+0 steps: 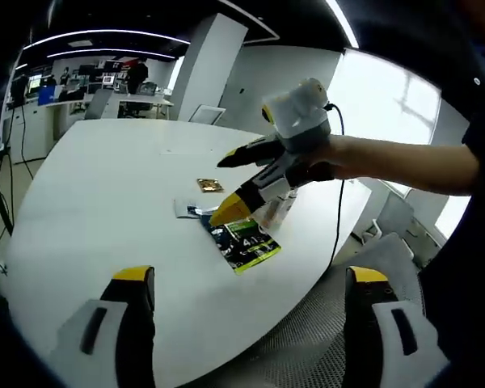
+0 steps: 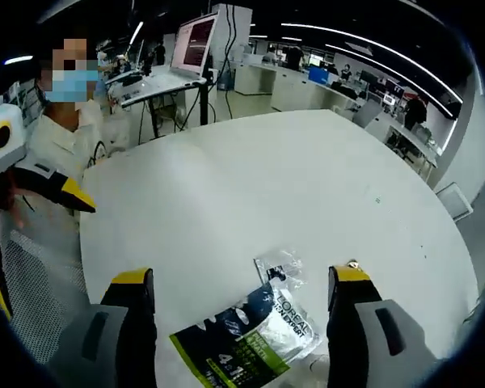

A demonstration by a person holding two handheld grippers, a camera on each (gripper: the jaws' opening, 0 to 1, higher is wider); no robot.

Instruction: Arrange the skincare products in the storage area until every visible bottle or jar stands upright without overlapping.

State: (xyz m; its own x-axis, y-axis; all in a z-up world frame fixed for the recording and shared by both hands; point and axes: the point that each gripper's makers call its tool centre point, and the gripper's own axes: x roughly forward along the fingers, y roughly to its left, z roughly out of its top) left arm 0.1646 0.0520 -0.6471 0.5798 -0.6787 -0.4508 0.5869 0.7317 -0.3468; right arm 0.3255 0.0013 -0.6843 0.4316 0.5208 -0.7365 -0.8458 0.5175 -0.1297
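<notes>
- Left gripper view: left gripper [image 1: 246, 283] jaws wide, empty. Right gripper [image 1: 250, 182] at 1 o'clock, jaws spread over the packet [image 1: 244, 241] lying on the table [image 1: 105, 186].
- Right gripper view: right gripper [image 2: 241, 295] wide; packet [image 2: 255, 335] flat between jaws at 6 o'clock.

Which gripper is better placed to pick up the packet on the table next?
Right. The right gripper hangs open directly over the packet, which lies between its jaws. The left gripper is open too but farther back.
</notes>
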